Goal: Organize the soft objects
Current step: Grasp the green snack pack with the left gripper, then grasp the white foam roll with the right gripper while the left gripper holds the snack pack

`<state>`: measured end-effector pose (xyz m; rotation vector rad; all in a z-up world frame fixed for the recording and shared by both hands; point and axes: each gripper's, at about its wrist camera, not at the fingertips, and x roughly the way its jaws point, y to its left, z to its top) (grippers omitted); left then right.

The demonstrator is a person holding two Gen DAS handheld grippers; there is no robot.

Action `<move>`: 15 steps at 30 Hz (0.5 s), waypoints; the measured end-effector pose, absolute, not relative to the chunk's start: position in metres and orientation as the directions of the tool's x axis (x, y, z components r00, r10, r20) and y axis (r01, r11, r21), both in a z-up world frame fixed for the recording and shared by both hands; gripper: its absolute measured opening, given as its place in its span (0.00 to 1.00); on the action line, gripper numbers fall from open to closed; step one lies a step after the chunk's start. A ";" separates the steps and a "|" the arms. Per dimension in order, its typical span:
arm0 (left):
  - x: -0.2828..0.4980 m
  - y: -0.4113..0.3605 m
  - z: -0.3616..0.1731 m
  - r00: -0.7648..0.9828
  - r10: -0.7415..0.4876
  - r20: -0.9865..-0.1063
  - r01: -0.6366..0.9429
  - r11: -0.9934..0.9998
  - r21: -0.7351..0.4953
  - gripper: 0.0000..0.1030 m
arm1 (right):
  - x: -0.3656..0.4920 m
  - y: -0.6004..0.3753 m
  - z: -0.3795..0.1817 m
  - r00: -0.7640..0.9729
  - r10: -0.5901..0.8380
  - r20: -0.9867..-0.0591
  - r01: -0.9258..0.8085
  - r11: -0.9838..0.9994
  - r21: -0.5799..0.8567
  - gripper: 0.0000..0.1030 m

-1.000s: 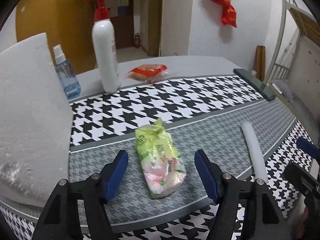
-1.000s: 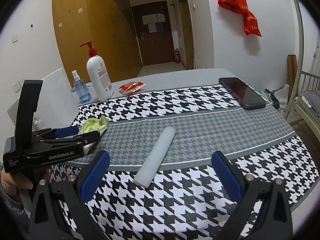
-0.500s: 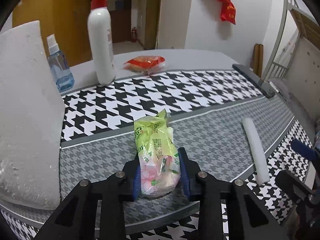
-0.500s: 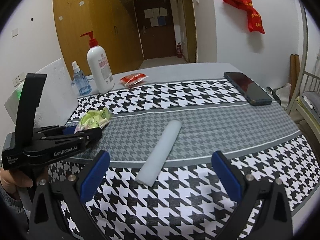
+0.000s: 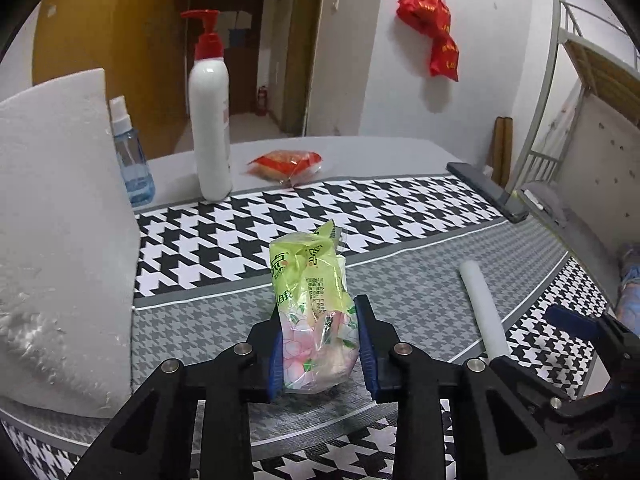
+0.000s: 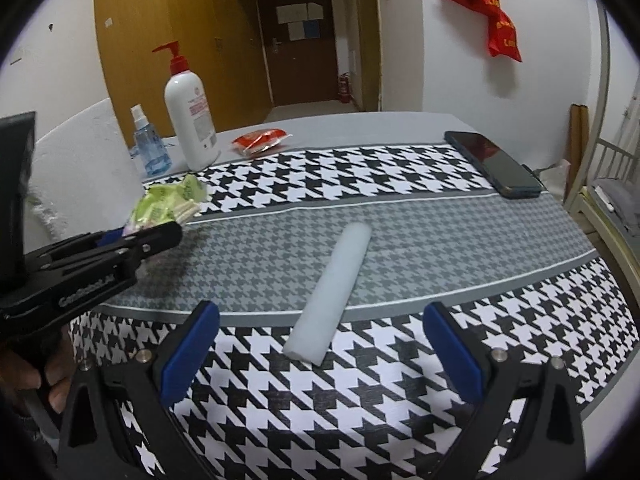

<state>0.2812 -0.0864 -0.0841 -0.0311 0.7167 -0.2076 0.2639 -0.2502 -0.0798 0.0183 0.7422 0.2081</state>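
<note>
A green and clear candy bag (image 5: 314, 312) sits between the blue pads of my left gripper (image 5: 320, 350), which is shut on its lower half; the bag's top stands up above the grey band of the tablecloth. In the right wrist view the same bag (image 6: 168, 204) shows at the left behind the left gripper's black body. A white foam roll (image 6: 334, 286) lies slantwise on the cloth, its near end between and just beyond the wide-apart blue pads of my right gripper (image 6: 320, 356), which is open and holds nothing. The foam roll (image 5: 482, 308) also shows at the right of the left wrist view.
A white foam block (image 5: 60, 240) stands at the table's left edge. At the back stand a blue spray bottle (image 6: 148, 148) and a white pump bottle (image 6: 188, 120), with a red snack packet (image 6: 260, 140) beside them. A dark phone (image 6: 494, 164) lies back right. A bed frame (image 5: 560, 92) stands right.
My left gripper went from wide open around the candy bag to shut on it, and the bag now stands more upright. My right gripper crept closer to the foam roll.
</note>
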 end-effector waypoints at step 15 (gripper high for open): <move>0.271 -0.086 -0.075 0.763 -0.209 -0.612 0.185 0.977 -0.103 0.32 | 0.278 -0.243 -0.091 0.668 0.092 -0.738 -0.067 0.996 0.063 1.00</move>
